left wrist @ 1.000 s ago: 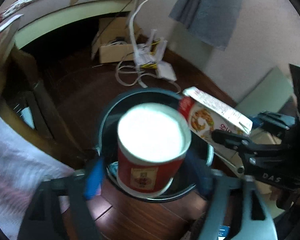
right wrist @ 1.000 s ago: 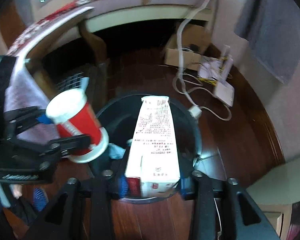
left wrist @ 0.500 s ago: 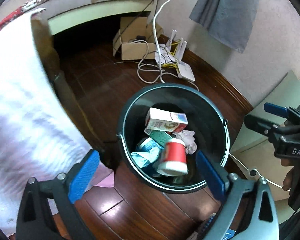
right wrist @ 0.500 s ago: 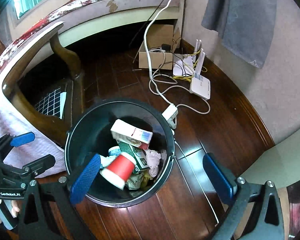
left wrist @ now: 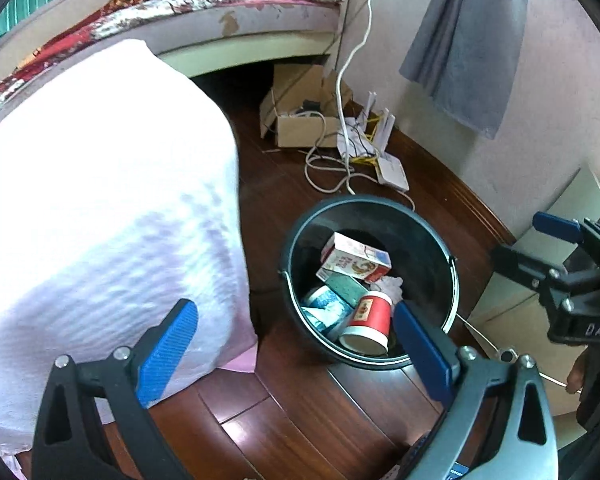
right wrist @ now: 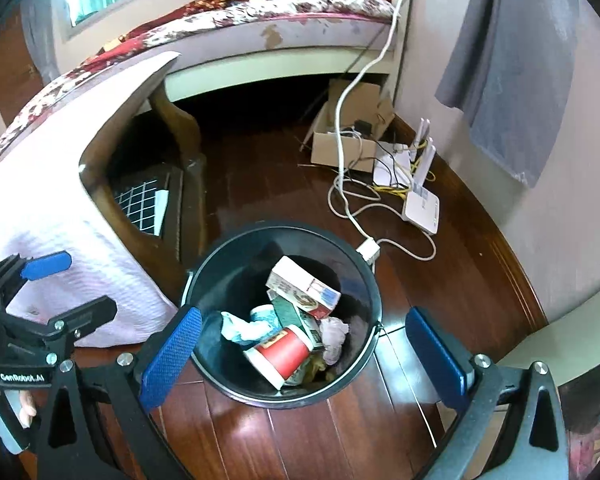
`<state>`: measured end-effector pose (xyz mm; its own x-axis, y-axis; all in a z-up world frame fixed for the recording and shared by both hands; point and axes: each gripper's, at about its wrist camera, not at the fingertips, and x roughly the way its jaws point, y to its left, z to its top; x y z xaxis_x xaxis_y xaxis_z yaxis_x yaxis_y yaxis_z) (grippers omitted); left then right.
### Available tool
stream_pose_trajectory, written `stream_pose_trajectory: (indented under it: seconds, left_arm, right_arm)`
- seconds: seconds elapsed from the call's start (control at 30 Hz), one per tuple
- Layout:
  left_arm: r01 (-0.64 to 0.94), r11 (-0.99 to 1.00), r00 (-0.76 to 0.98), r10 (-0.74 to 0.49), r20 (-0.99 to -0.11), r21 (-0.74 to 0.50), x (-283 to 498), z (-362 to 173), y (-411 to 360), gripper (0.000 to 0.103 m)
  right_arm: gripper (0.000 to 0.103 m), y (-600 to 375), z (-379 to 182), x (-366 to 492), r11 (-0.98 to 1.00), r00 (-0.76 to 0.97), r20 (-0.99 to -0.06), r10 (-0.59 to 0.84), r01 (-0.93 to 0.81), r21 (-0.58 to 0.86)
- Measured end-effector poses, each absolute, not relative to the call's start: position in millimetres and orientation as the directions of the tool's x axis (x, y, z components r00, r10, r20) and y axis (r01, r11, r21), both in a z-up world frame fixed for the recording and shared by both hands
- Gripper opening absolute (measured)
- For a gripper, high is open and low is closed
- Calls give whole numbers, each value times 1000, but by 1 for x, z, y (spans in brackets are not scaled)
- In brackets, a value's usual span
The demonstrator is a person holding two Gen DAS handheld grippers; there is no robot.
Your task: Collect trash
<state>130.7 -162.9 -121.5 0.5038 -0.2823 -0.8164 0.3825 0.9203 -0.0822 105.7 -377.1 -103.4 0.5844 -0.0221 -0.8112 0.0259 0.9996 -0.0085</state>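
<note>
Cup [right wrist: 281,354] & carton [right wrist: 303,287] lie in bin [right wrist: 374,300]. L gripper [left wrist: 296,354], R gripper [right wrist: 306,354]: jaws just opened wide, both empty. Advise lifting clear w/o clipping rim.

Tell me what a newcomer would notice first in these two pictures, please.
The black bin on the dark wood floor, with a red cup lying on its side among the trash and a carton above it. Next, the big white cloth left of the bin, and the tangle of cables by a white router near the wall.
</note>
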Motion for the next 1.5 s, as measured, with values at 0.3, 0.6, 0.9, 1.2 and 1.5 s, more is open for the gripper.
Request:
stream_pose_trajectory:
  seconds: [0.3, 0.6, 0.9, 1.2, 1.5]
  left_arm:
    - [365, 930, 567, -266, -779, -52, 112, -91, -147, 99]
    - [335, 942, 642, -245, -727, -21, 84, -56, -124, 99]
    - [273, 962, 708, -199, -678, 4, 42, -20, -88, 99]
    - [219, 976, 748, -177, -639, -15, 9, 12, -51, 100]
    - [225, 974, 786, -195, -587, -22, -26, 42, -38, 102]
  right_arm:
    - [103, -348, -72, 86, 999, 629, -777, -4, -34, -33]
    - [103, -314, -30, 66, 995, 686, -727, 17, -80, -53]
    - [103, -279, 10, 25, 994, 725, -689, -2, -72, -79]
    - [103, -263, 53, -14, 999, 747, -665, -8, -17, -31]
    - [103, -242, 98, -52, 997, 794, -606, -44, -1, -73]
